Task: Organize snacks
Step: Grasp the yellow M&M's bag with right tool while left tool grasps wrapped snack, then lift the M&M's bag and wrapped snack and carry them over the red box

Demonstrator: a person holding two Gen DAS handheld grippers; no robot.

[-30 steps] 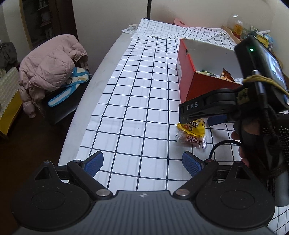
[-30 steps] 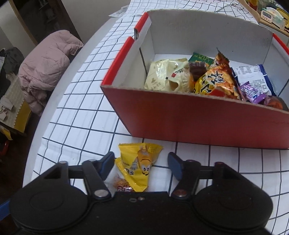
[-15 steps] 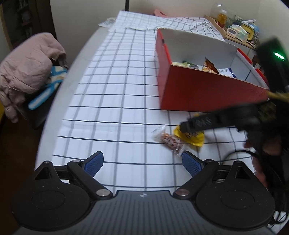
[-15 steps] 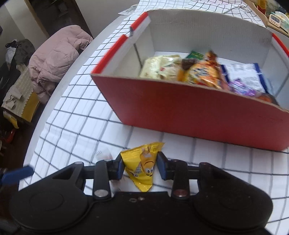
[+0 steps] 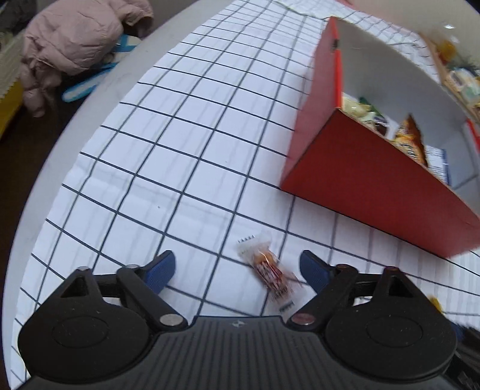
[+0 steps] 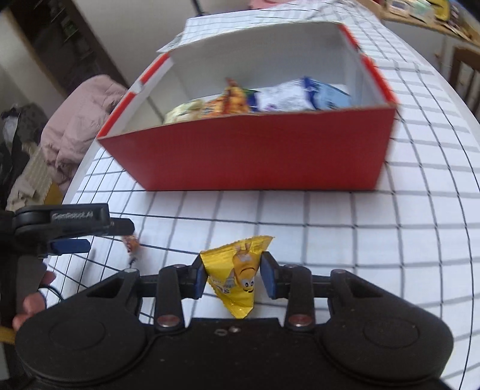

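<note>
My right gripper is shut on a yellow candy packet and holds it above the checked tablecloth, in front of the red snack box. The box holds several snack bags. My left gripper is open, low over the cloth, with a small clear-and-red wrapped snack lying between its fingers, nearer the right one. That snack and the left gripper also show at the left of the right wrist view. The red box stands to the upper right in the left wrist view.
A white cloth with a dark grid covers the table, whose rounded edge runs at the left. A pink jacket lies on a seat beyond that edge. A shelf with clutter stands at the far right.
My right gripper has closed on the yellow packet and lifted it off the cloth. My left gripper has moved in over the small wrapped snack, which now lies between its open fingers.
</note>
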